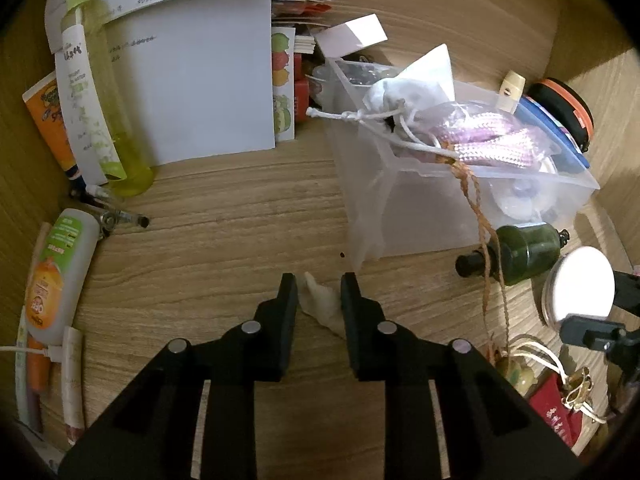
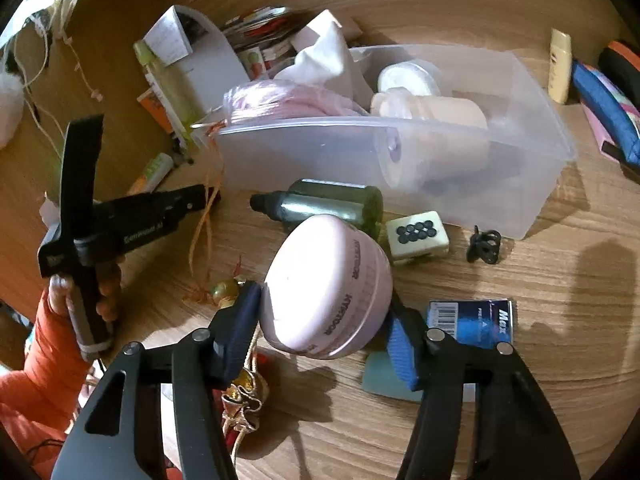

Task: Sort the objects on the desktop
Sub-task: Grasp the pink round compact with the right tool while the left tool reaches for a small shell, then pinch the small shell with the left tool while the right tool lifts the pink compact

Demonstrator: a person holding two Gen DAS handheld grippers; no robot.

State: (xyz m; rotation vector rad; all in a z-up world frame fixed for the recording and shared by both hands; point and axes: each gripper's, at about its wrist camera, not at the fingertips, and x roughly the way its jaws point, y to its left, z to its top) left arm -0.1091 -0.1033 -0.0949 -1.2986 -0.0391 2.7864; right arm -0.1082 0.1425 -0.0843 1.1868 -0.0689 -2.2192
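My left gripper (image 1: 319, 286) is closed on a small crumpled white tissue (image 1: 322, 304) just above the wooden desk. My right gripper (image 2: 326, 304) is shut on a round pink tin (image 2: 326, 286), held tilted above the desk; the tin also shows at the right edge of the left wrist view (image 1: 580, 286). A clear plastic bin (image 2: 400, 152) (image 1: 420, 200) stands behind, holding a pink rope, a white pouch and cream jars. A dark green bottle (image 2: 332, 204) (image 1: 520, 254) lies on its side in front of the bin.
Near the bin lie a mahjong tile (image 2: 418, 236), a black clip (image 2: 484, 246) and a blue box (image 2: 472, 322). Tubes and a yellow-green spray bottle (image 1: 104, 92) line the left side, with white papers (image 1: 192, 80) behind. Charms and cords (image 1: 560, 380) lie at the right.
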